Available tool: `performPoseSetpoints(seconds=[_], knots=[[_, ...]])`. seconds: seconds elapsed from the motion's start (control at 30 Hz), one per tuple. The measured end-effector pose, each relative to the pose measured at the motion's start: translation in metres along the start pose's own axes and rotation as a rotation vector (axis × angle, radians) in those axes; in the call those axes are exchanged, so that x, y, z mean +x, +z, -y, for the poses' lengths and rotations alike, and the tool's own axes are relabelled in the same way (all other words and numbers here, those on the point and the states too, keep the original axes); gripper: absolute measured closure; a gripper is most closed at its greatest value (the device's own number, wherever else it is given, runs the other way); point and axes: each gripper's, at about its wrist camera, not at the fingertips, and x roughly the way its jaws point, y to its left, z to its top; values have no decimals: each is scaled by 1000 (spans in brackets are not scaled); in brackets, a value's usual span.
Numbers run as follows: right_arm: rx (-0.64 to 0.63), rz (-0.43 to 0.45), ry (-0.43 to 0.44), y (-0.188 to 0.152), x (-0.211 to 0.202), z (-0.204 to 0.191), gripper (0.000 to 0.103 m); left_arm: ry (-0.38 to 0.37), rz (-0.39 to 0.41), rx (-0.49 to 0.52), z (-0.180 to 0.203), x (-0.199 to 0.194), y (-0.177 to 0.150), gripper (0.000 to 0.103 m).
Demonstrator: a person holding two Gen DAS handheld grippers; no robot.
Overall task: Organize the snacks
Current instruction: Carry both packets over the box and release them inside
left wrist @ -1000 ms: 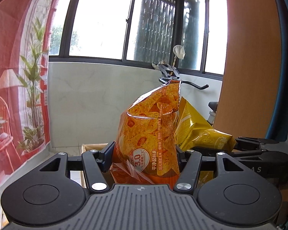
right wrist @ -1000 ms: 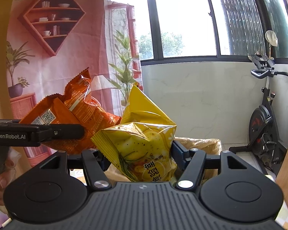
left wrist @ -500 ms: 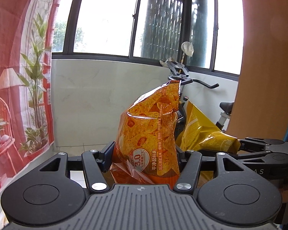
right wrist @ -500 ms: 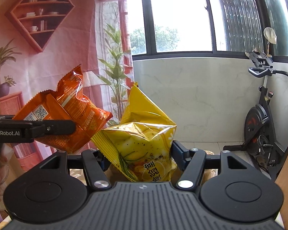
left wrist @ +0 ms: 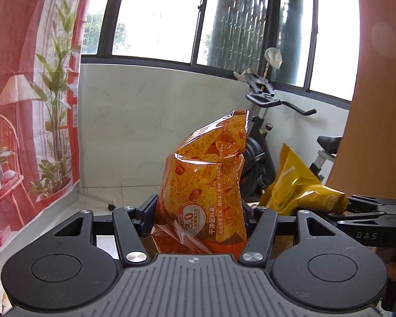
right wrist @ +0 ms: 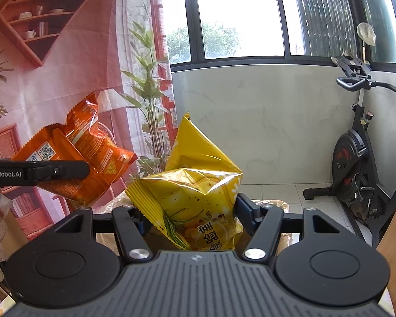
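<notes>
Bags are both in the air, one per gripper. Left gripper (left wrist: 199, 211) is clamped at roughly mid-opening on the lower part of the orange chip bag (left wrist: 206, 190); bag stands upright between the fingers, top seal pointing up. Right gripper (right wrist: 190, 211) holds the yellow snack bag (right wrist: 195, 185) the same way, jaws partway closed on the lower body, crumpled top sticking up. Each bag also shows in the other camera: yellow one off to the right in the left view, orange one off to the left in the right view, near each other but apart.

No shelf, bin or table is clearly in frame, only a white wall, windows, an exercise bike (right wrist: 356, 158) and a printed backdrop (right wrist: 52, 66). Destination cannot be told from here.

Judgement: this is the carry step. To do it well:
- hold grip pressure steady; foil is slick and air-filled, so a harder squeeze risks crushing chips or popping the bag
- keep the two bags separated so they do not snag
- keep bags upright, move level, no swinging
- release only once a bag rests on a surface
</notes>
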Motion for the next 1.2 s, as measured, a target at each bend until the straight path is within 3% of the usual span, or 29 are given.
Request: performPoseSetpoints(seconds=[0.33, 0.57, 0.9, 1.2], knots=[[69, -21, -10, 0, 20, 18, 39, 35, -52, -15, -13, 18, -2, 41], [82, -76, -21, -10, 36, 21, 39, 10, -137, 1, -7, 36, -13, 41], [139, -141, 26, -21, 50, 25, 39, 23, -186, 27, -8, 52, -24, 41], [184, -172, 56, -29, 65, 19, 39, 76, -168, 49, -14, 49, -22, 28]])
